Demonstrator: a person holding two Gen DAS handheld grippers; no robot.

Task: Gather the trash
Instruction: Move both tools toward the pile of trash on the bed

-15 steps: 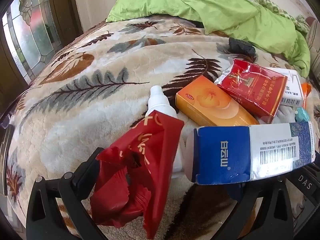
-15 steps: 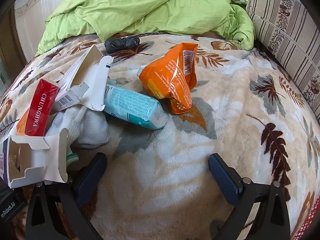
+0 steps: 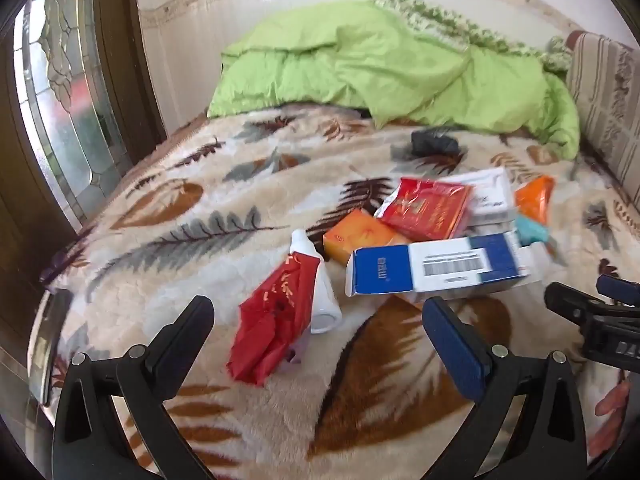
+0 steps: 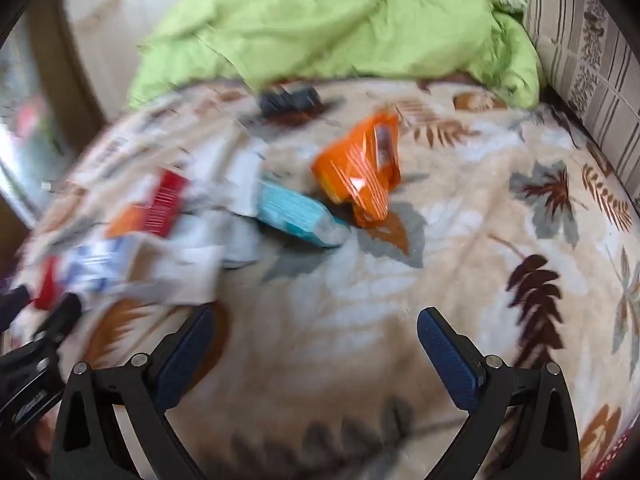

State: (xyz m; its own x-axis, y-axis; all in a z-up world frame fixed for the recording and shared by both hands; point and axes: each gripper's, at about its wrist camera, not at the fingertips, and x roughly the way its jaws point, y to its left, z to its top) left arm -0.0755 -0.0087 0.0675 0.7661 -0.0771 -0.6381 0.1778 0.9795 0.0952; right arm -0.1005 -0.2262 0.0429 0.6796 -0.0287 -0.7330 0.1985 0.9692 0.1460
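Observation:
Trash lies in a heap on a leaf-patterned blanket [image 3: 168,240]. In the left wrist view I see a crumpled red wrapper [image 3: 276,316] over a white bottle [image 3: 320,300], a blue-and-white box [image 3: 432,270], an orange box [image 3: 356,238] and a red packet [image 3: 428,208]. My left gripper [image 3: 318,334] is open, above the blanket just short of the red wrapper, touching nothing. The blurred right wrist view has an orange bag [image 4: 360,172] and a teal packet [image 4: 296,212]. My right gripper [image 4: 314,340] is open over bare blanket, well short of them.
A green duvet [image 3: 380,68] is bunched at the head of the bed. A striped cushion [image 4: 592,52] lines the right side, and a small black bundle [image 3: 434,142] lies beyond the heap. A glass-paned door [image 3: 68,100] stands left of the bed.
Both grippers have pulled back and up from the heap, so the trash looks smaller and farther. The red wrapper and blue box no longer sit between the left fingers.

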